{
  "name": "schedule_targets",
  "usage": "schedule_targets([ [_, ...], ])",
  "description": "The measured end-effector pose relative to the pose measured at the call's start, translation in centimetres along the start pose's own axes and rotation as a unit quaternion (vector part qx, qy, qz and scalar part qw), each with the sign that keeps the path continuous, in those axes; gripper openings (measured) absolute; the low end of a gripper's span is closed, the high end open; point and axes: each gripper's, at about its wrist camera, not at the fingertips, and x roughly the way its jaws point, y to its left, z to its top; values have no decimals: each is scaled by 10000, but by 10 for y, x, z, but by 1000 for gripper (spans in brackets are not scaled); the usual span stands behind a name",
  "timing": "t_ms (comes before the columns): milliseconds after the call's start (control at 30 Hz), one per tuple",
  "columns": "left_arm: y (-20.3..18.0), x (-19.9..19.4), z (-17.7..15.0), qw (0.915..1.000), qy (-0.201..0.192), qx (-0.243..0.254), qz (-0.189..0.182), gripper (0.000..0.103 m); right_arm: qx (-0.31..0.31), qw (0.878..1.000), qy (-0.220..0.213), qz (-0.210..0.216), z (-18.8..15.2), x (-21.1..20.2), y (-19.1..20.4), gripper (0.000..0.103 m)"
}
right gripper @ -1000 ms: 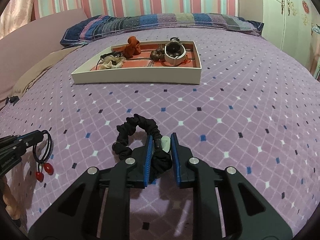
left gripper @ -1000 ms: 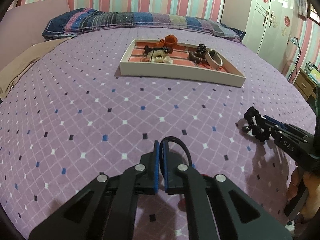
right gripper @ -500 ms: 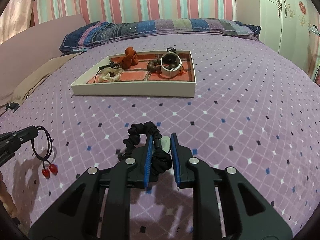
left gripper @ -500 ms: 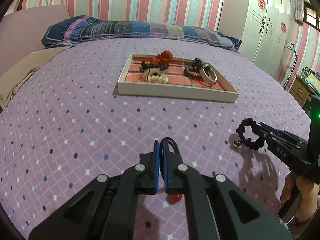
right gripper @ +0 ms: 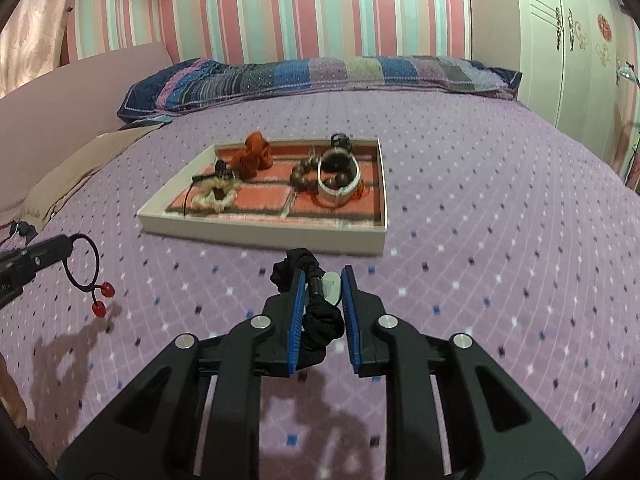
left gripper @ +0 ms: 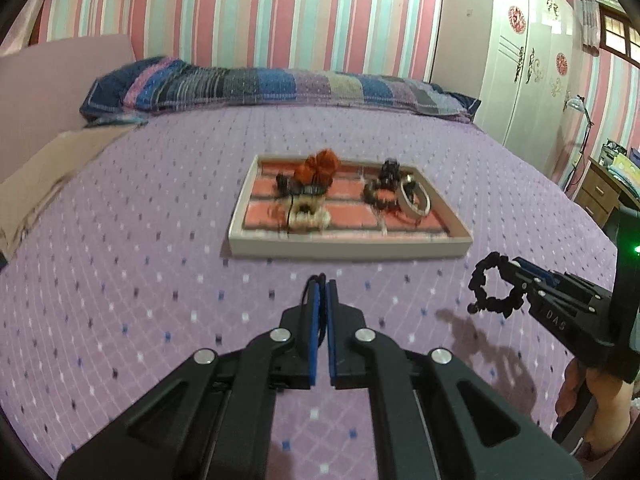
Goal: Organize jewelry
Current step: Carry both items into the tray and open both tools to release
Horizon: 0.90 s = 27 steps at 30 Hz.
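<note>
A white tray (left gripper: 348, 249) with orange-lined compartments lies mid-bed and holds an orange scrunchie (left gripper: 320, 165), a cream scrunchie (left gripper: 306, 214), a dark bead bracelet (left gripper: 378, 192) and a white bangle (left gripper: 414, 200). My left gripper (left gripper: 322, 286) hovers short of the tray, shut on a thin black hair tie (right gripper: 86, 264). Two red beads (right gripper: 102, 300) dangle from that tie. To the right, my right gripper (right gripper: 322, 280) is shut on a black scrunchie (right gripper: 320, 320), which hangs as a loop (left gripper: 492, 292) above the purple bedspread. In the right wrist view the tray (right gripper: 260, 233) sits just beyond the fingertips.
A striped pillow (left gripper: 280, 88) lies along the bed's far edge. A beige cloth (left gripper: 40, 176) covers the left side. A white wardrobe (left gripper: 528, 64) and a wooden desk (left gripper: 600, 192) stand to the right. A person's hand (left gripper: 600, 404) holds the right gripper's handle.
Both grippers have risen off the bedspread and come nearer the tray, carrying their items. The red beads now hang free in the air.
</note>
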Motion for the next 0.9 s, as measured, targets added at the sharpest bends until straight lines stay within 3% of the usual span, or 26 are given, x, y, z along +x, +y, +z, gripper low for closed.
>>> schedule_targets([
  [300, -1, 26, 55, 9996, -259, 85, 10, 4, -9, 9998, -160, -71, 45, 24, 3, 19],
  [467, 5, 40, 70, 9995, -278, 112, 28, 4, -38, 9997, -210, -94, 63, 40, 5, 19],
  [633, 19, 45, 57, 10000, -69, 5, 2, 4, -66, 9998, -207, -36, 67, 50, 8, 19],
  [900, 20, 52, 3, 9983, 537, -102, -179, 5, -25, 10000, -4, -57, 40, 48, 3, 19],
])
